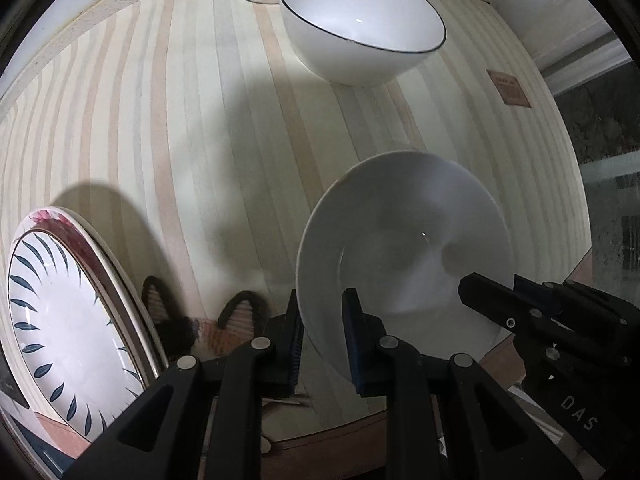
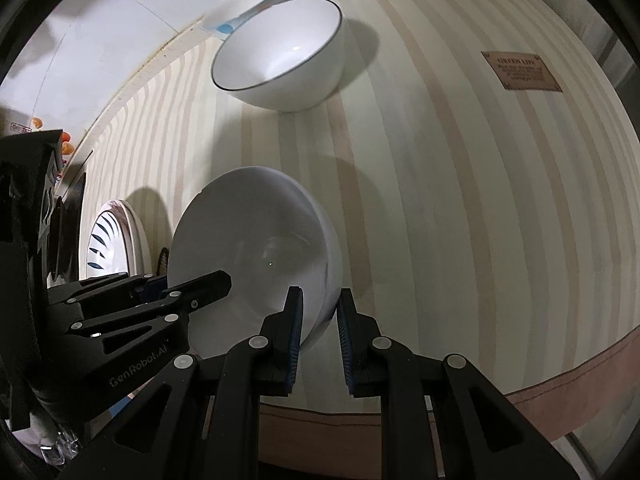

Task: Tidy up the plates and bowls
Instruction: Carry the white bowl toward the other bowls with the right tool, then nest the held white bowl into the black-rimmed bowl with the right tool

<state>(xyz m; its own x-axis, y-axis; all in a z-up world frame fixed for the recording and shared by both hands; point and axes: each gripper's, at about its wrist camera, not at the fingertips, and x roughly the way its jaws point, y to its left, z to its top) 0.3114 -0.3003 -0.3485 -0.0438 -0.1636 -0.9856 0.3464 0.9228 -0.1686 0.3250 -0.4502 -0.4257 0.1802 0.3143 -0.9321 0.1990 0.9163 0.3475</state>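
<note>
While the white bowl [image 1: 404,248] is held tilted above the striped desk [image 1: 200,120], its rim is clamped on one side by the left claw [image 1: 324,344] and on the opposite side by the right claw [image 2: 318,340]. Both arms reach forward, converging. The rimmed bowl [image 2: 280,56] lies straight ahead, well apart; the plates [image 1: 60,320] lean at the left.

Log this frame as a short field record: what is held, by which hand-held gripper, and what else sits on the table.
held item: plain white ceramic bowl, tilted
left hand-held gripper: pads straddle the bowl's rim
right hand-held gripper: pads straddle the opposite rim
other bowls: dark-rimmed white bowl, dotted white bowl behind it
plates: leaf-patterned plate on a pink-flowered plate, left
surface: striped beige tablecloth
</note>
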